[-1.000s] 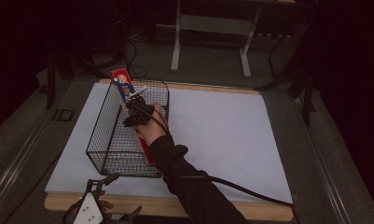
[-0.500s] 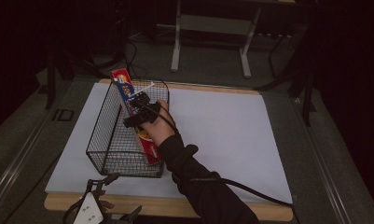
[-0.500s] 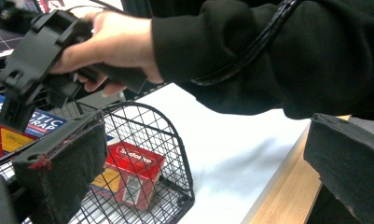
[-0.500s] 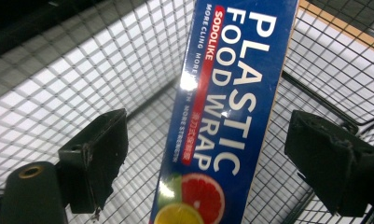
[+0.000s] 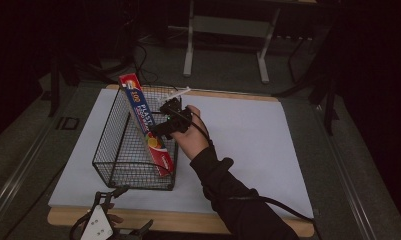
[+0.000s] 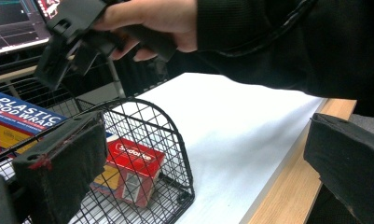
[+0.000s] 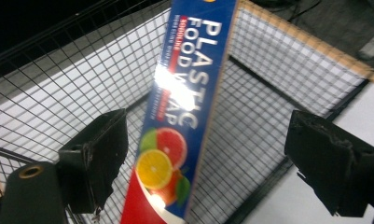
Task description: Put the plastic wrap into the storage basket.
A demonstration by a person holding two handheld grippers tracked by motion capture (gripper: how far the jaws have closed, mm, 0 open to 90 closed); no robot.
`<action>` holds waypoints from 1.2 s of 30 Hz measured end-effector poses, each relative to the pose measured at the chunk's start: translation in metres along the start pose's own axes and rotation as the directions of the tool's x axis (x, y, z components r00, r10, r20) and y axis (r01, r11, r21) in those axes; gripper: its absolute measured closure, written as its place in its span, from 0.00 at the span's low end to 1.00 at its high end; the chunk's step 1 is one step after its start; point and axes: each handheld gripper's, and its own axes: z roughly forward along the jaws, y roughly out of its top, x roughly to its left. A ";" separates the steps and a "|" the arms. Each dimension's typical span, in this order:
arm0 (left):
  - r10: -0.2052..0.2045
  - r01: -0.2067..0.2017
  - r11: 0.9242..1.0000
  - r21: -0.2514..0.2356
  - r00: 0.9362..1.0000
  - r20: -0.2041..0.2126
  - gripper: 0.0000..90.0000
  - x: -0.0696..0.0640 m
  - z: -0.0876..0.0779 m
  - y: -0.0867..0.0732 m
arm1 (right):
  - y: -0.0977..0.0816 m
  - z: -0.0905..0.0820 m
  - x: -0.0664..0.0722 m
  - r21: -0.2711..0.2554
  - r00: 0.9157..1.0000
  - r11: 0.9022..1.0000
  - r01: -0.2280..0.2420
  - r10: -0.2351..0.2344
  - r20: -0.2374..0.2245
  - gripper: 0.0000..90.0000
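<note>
Your right gripper (image 5: 164,131) has backed off toward 5 o'clock, jaws now wide, holding nothing. Blue-red plastic wrap box (image 5: 146,129) leans diagonally in wire basket (image 5: 113,160). Left gripper (image 6: 194,154) jaws wide, empty.

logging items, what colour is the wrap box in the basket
Mostly dark blue with white lettering, a red lower end and citrus fruit pictures. The wrap box shows best in the right gripper view.
</note>
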 end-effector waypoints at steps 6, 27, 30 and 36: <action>0.000 0.000 1.000 0.005 1.000 -0.003 0.00 0.000 0.001 0.000 | -0.010 -0.019 -0.012 -0.026 1.000 1.000 -0.001 0.001 0.021 0.15; 0.001 0.000 1.000 0.008 1.000 -0.010 0.00 0.001 0.001 -0.001 | -0.073 -0.049 -0.048 -0.063 0.997 0.997 -0.042 0.046 0.056 0.17; 0.000 0.000 1.000 0.012 1.000 -0.009 0.00 0.001 0.002 -0.001 | -0.083 -0.052 -0.051 -0.067 0.997 0.997 -0.040 0.044 0.057 0.17; -0.001 0.001 1.000 0.010 1.000 -0.009 0.00 0.001 0.001 -0.001 | -0.104 -0.059 -0.054 -0.104 0.996 0.994 -0.031 0.039 0.078 0.17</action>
